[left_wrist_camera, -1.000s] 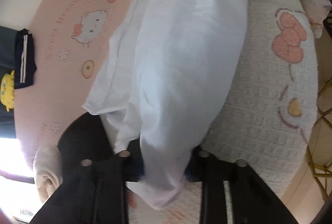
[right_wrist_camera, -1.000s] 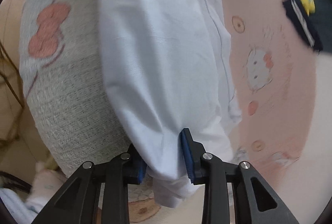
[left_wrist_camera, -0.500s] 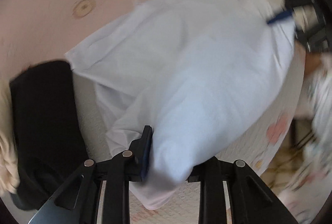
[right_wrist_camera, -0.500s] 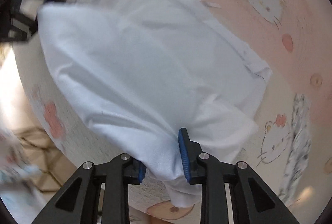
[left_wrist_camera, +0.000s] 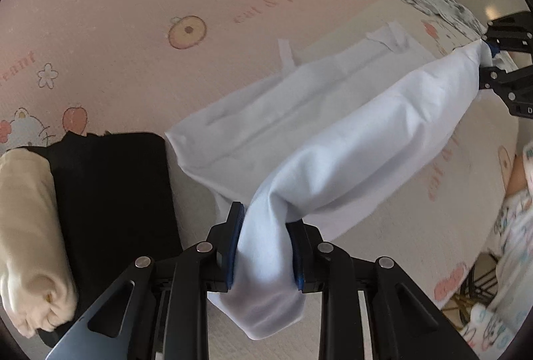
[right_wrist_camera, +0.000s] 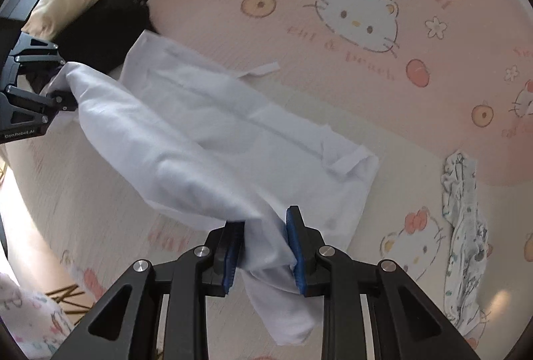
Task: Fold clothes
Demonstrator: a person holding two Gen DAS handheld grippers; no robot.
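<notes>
— Between both grippers hangs the white garment (left_wrist_camera: 349, 140), its far part lying on the pink cartoon-cat bedspread (left_wrist_camera: 116, 36); a second ago it ran lengthwise away from each camera.

— Grips?

— Left gripper (left_wrist_camera: 265, 246) and right gripper (right_wrist_camera: 265, 246) each pinch a bunched end, pointing steeply down. Black clothes (left_wrist_camera: 113, 193) lie left; patterned cloth (right_wrist_camera: 466, 226) right.

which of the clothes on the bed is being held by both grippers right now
The white garment. The left gripper and right gripper each pinch one end of it, while the black, cream and patterned clothes lie untouched.
</notes>
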